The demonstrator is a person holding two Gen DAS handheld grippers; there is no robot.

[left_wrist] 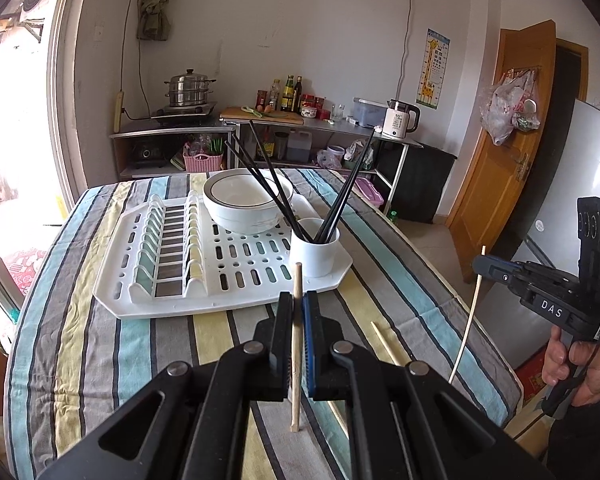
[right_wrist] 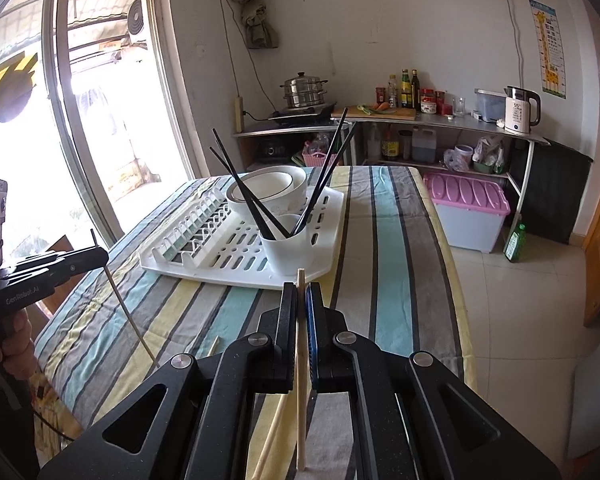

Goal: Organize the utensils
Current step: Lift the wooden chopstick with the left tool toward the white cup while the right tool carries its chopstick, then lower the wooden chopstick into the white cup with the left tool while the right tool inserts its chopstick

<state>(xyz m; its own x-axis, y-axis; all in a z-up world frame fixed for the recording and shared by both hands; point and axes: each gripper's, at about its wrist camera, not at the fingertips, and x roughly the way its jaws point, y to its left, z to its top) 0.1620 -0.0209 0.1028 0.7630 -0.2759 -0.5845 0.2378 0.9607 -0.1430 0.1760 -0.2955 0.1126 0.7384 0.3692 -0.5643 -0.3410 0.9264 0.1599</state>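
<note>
Bench (left_wrist: 100, 360), covered with a striped cloth, carries 1 white perforated drying tray (left_wrist: 236, 300) with a slotted plate rack (left_wrist: 168, 248) on its window side; the slots hold no plates.

White bowl (left_wrist: 240, 208), dark-rimmed: stands on the tray behind the cup; the left wrist view shows no food in it.

White cup (left_wrist: 316, 252): stands on the tray's near corner, touching its surface. Contents: black chopsticks (left_wrist: 268, 176), about 5, leaning apart in 2 fans, some crossing in front of the bowl.

Left hand-held gripper (left_wrist: 298, 300): clenched on 1 pale wooden chopstick (left_wrist: 297, 344), held upright between the pads, its top end showing above the fingertips.

Right hand-held gripper (right_wrist: 300, 292): clenched on a second wooden chopstick (right_wrist: 301, 380), likewise upright. From the left wrist view, this gripper sits off to the right beyond the bench edge, with a person's hand (left_wrist: 580, 360) on the grip.

Loose on the cloth: 1 more wooden chopstick (left_wrist: 386, 344), lying near the bench's front edge, apart from the tray.
</note>
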